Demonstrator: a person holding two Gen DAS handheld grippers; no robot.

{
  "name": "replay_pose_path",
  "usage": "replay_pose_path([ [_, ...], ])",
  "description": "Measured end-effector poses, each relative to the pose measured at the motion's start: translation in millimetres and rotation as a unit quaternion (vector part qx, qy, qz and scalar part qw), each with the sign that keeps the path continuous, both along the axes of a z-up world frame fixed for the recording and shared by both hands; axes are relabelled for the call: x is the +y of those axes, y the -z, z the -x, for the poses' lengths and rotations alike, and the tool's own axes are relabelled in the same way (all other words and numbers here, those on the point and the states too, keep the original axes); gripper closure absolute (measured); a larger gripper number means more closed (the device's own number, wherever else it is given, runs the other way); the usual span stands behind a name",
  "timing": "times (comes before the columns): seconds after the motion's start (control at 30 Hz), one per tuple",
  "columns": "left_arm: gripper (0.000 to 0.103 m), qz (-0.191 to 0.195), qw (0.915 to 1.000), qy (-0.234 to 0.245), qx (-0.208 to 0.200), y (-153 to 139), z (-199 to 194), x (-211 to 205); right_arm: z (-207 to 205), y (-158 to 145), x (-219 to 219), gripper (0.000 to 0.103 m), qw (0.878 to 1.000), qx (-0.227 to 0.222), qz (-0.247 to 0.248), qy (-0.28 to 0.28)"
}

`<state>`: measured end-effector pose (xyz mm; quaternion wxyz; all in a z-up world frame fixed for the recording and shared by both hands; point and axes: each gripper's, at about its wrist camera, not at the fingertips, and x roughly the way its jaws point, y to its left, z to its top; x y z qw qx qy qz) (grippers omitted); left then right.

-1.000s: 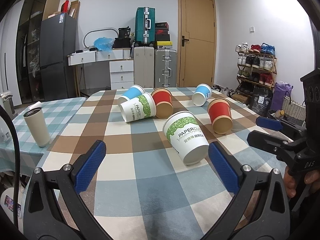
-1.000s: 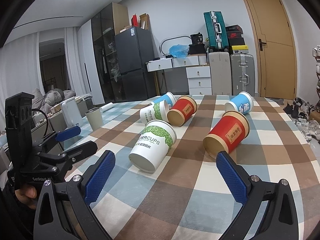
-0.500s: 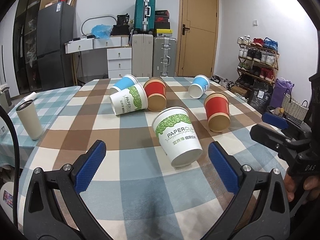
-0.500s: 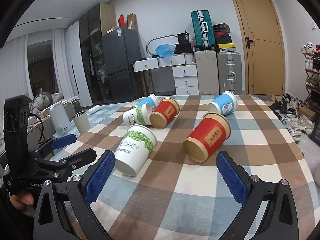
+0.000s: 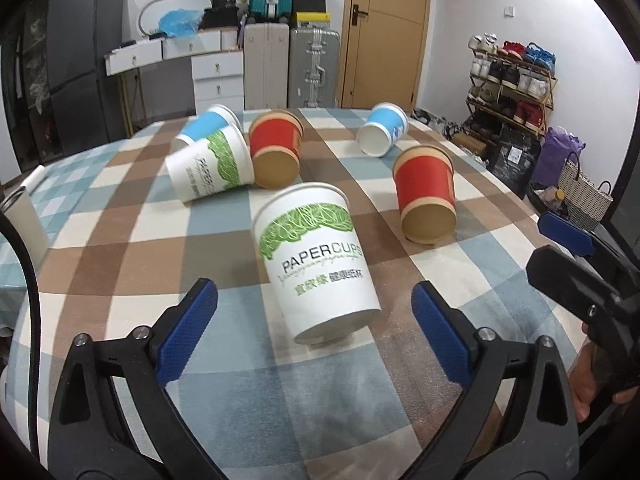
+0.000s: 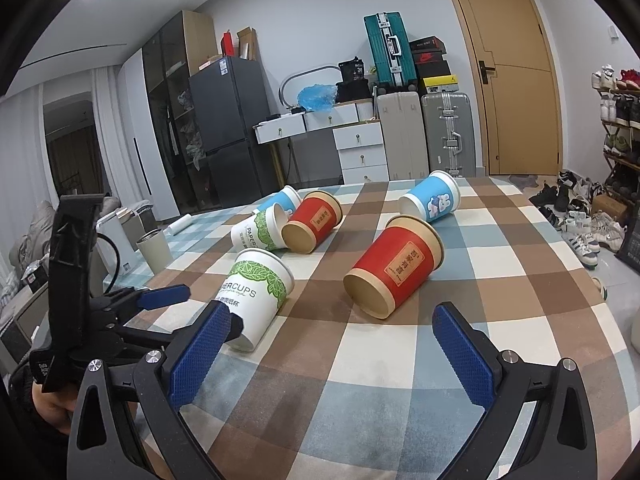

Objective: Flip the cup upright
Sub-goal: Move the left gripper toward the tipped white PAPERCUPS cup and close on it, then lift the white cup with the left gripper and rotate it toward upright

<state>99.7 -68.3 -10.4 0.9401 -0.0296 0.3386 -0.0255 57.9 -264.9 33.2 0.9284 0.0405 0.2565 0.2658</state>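
Observation:
Several paper cups lie on their sides on a checked tablecloth (image 5: 120, 216). A white-and-green PAPERCUPS cup (image 5: 318, 258) lies nearest, its base toward my left gripper (image 5: 316, 328), which is open with the base just ahead of the gap between its fingers. It also shows in the right wrist view (image 6: 256, 292). A red cup (image 6: 394, 270) lies on its side ahead of my open, empty right gripper (image 6: 330, 348), base toward it. The right gripper also shows at the edge of the left wrist view (image 5: 568, 240).
Further back lie another white-green cup (image 5: 210, 168), a red cup (image 5: 276, 148) and two blue cups (image 5: 382, 130) (image 5: 206, 122). A grey tumbler (image 6: 154, 250) stands upright at the table's left. Shoe rack and bags (image 5: 516, 76) are off the right edge.
Both grippers have moved forward and lower toward the cups. The white-green cup now lies just ahead of the left fingers; the red cup is nearer the right gripper. No cup has moved.

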Motion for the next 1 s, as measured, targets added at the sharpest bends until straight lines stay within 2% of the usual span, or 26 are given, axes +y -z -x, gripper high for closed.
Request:
replay_pose_path([
  [0.27, 0.027, 0.021, 0.9995, 0.004, 0.022, 7.5, -14.7, -2.3, 0.8, 1.9, 1.4, 0.000, 1.000, 0.005, 0.002, -0.002],
  [0.33, 0.043, 0.026, 0.9992, 0.007, 0.031, 8.7, -16.6, -2.0, 0.1, 2.6, 1.0, 0.000, 1.000, 0.007, 0.000, -0.001],
  [0.43, 0.049, 0.034, 0.9987, 0.014, 0.034, 9.5, -15.9, -3.0, 0.1, 2.7, 0.6, 0.000, 1.000, 0.007, -0.001, -0.002],
  [1.0, 0.053, 0.063, 0.9980, -0.006, -0.010, -5.4, 17.1, 11.8, 2.7, 1.7, 6.4, 0.000, 1.000, -0.006, 0.011, -0.009],
])
